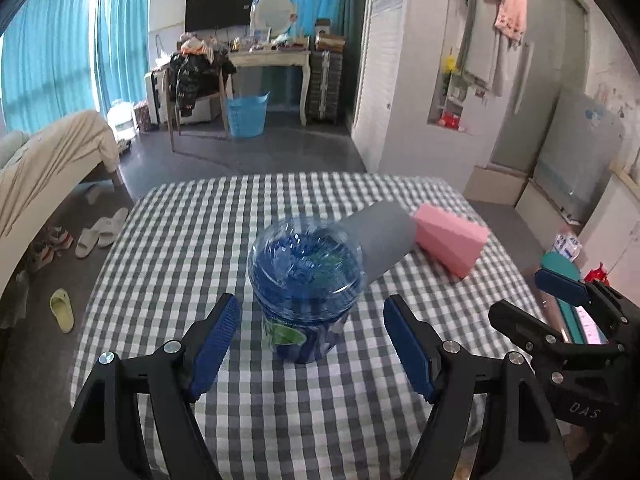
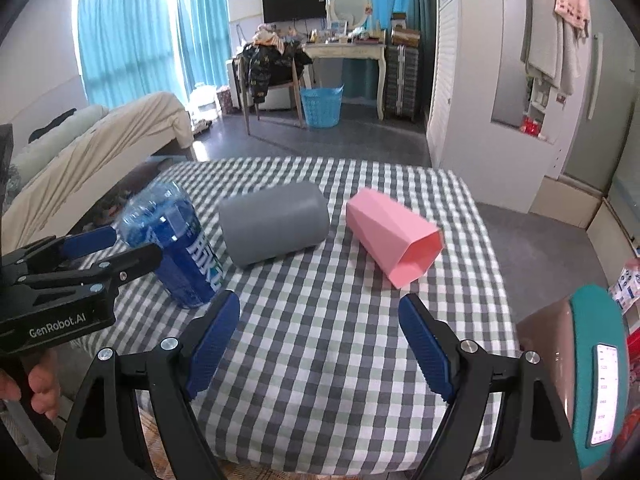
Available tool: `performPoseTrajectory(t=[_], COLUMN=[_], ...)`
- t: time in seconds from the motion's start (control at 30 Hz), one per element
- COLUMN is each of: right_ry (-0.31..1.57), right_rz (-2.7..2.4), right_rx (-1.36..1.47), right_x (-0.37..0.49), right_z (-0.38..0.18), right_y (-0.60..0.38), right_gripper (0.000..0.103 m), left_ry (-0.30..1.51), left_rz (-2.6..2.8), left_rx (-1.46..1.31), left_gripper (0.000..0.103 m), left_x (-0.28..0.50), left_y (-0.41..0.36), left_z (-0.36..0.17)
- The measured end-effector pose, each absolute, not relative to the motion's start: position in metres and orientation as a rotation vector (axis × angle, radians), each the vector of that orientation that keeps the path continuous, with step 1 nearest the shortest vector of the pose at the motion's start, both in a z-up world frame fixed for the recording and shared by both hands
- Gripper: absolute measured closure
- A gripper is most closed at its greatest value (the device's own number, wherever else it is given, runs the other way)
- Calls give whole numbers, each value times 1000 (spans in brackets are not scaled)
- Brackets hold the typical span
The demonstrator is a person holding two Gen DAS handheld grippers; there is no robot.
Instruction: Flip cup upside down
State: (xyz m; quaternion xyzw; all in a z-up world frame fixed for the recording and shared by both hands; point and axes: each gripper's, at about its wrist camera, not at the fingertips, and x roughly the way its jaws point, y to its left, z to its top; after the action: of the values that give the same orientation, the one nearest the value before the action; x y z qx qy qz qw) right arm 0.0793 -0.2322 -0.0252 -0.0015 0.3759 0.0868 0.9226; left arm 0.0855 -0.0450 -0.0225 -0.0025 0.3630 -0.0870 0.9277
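On the checked table the grey cup lies on its side. Just left of it stands a blue-labelled bottle (bottom end up); right of it, apart, lies a pink faceted cup. The left gripper is spread before the bottle, the right gripper spread over bare cloth.
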Motion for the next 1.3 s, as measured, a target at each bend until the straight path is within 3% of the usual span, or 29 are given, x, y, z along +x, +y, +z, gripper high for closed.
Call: performPoseTrajectory(t=[0.57,0.83,0.97,1.03,1.17,1.3], right_ry=[480,451,465,477,489,501], right_rz=[188,239,248,247,219,196], right_rx=[-54,-66,-48,-38,-20,-8], right_x=[-29,-51,-48,-47,-39,-33], right_z=[63,43,22,11,-4,-13], right_y=[-193,-168,-163,-163,-164,-169], right_gripper=[21,21,21,10,8,0], left_ry=[391,348,353,341,320,329], left_rz=[-143,-76,-52,-50,-28,-21], left_rx=[-84,-87,-87,-85,-52,-66], left_gripper=[26,25,18,17,2,1], left_x=[-37,-66,-66,-67,-66,-60], left_y=[13,38,40,40,34,34], left_z=[52,29,11,2,-9,-13])
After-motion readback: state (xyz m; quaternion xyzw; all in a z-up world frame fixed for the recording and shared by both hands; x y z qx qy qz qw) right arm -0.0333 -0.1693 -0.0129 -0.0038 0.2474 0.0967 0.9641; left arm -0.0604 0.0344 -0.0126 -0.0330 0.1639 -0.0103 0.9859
